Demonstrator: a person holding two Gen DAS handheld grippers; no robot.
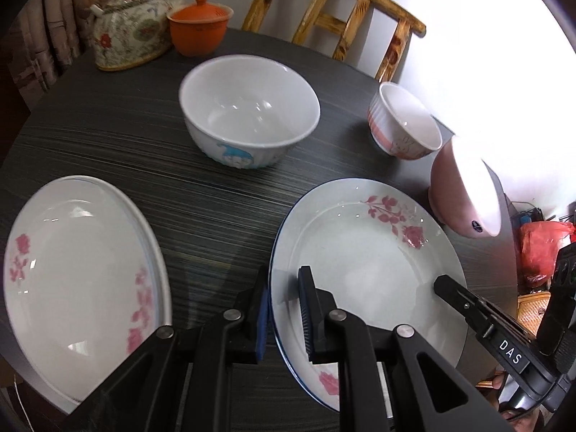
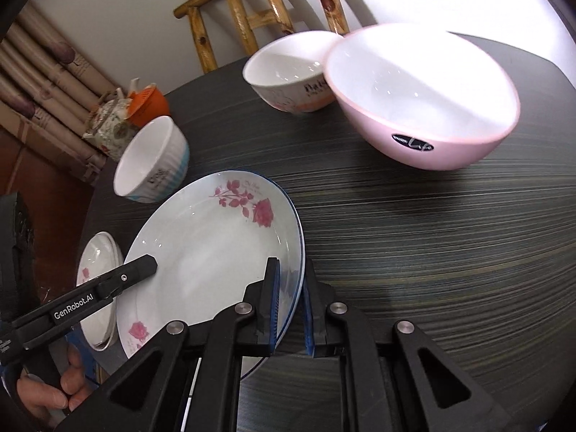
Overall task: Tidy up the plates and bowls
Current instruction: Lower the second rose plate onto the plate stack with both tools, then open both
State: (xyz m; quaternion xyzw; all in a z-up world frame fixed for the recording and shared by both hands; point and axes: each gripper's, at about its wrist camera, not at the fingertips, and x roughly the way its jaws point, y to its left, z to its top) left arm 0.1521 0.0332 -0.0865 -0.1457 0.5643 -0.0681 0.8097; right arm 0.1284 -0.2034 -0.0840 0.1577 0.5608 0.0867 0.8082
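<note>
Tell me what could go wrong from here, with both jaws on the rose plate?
1. Both grippers, left and right, pinch only the thin rim of the rose plate on opposite sides; uneven lifting could let it slip.
2. The pink bowl and the ribbed bowl sit close by; a swing could knock them.
3. The other plate seems to overhang the table edge.

White plate (image 1: 363, 248) blue-rimmed, pink roses; pink bowl (image 2: 424, 108) white inside; table (image 2: 414, 237) dark, streaked grain.
</note>
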